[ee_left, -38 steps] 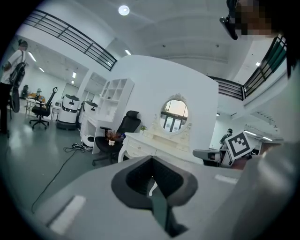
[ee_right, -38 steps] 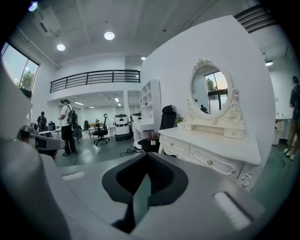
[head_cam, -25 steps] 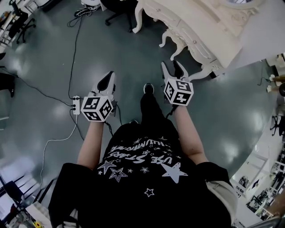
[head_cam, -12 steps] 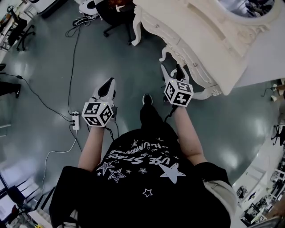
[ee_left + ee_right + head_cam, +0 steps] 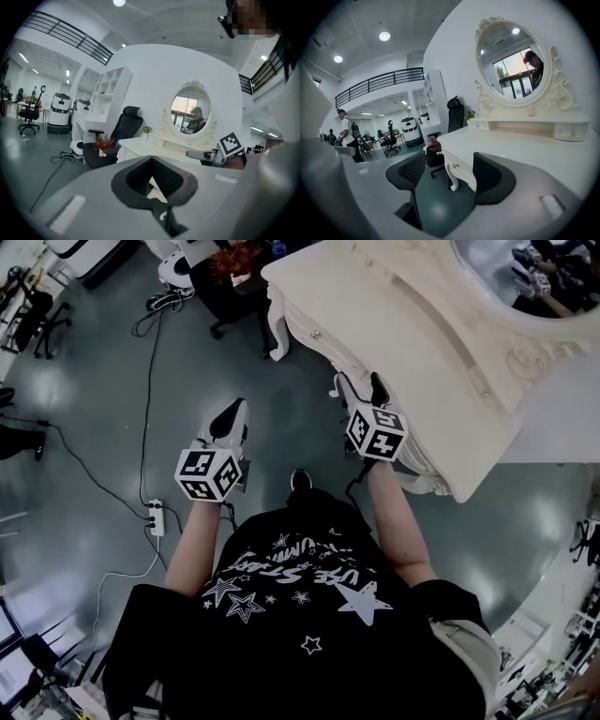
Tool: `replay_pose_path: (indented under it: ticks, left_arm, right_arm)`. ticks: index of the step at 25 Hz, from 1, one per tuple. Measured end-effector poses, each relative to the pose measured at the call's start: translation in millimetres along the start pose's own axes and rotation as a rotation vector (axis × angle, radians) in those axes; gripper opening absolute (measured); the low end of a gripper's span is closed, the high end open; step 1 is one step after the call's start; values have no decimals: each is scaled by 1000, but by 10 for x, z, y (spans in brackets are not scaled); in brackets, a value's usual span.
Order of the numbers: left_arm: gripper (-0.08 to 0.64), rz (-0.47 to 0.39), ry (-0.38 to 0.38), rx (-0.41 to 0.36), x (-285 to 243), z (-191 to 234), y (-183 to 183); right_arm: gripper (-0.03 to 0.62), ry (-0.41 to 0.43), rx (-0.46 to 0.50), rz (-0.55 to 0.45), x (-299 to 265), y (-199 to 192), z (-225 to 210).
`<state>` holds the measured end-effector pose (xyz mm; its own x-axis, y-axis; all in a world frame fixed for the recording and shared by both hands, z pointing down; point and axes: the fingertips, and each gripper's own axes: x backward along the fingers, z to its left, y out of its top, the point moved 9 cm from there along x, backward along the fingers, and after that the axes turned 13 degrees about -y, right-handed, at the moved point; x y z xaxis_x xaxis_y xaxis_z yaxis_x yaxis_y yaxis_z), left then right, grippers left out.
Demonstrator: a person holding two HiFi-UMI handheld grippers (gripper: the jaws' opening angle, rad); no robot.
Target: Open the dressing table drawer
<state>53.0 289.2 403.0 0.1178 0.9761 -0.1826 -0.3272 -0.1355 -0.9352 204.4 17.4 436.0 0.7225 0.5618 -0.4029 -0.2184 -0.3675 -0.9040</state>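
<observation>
The cream dressing table (image 5: 403,343) with carved legs stands ahead and to the right, under an oval mirror (image 5: 513,63). A small round knob (image 5: 454,165) marks its drawer front (image 5: 462,172), which sits flush. My right gripper (image 5: 358,382) is open and hovers at the table's front edge; in the right gripper view the knob lies between and beyond the right gripper's (image 5: 450,178) dark pads. My left gripper (image 5: 232,409) is shut on nothing, over the floor left of the table. In the left gripper view the left gripper's (image 5: 154,197) pads meet in a V.
A black office chair (image 5: 230,277) stands by the table's far left corner. A power strip with cables (image 5: 153,514) lies on the grey floor at my left. My shoe (image 5: 300,480) shows between the grippers. A white machine (image 5: 60,108) stands far off.
The person has stepped forward, so the dressing table is closer. The right gripper has gone from beside the table's leg to its front edge. Both grippers keep their states.
</observation>
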Motion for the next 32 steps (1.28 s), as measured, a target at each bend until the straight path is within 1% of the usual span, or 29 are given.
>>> replay_pose_path:
  ticks: [4, 11, 15, 21, 25, 32]
  left_arm:
    - [0, -6, -5, -2, -376, 103, 135]
    - [0, 2, -19, -9, -834, 365, 301]
    - [0, 9, -47, -13, -1116, 562, 404]
    - [0, 32, -150, -38, -1675, 934, 626]
    - [0, 64, -221, -33, -2100, 1284, 803]
    - [0, 149, -401, -48, -3017, 1976, 1172]
  right_arm:
    - [331, -4, -5, 14, -337, 127, -138]
    - [327, -9, -20, 25, -757, 277, -239]
    - [327, -43, -36, 17, -949, 357, -323]
    - [327, -146, -74, 11, -1218, 447, -440]
    - [327, -206, -87, 19, -1520, 574, -379]
    - [325, -359, -128, 35, -2220, 852, -190]
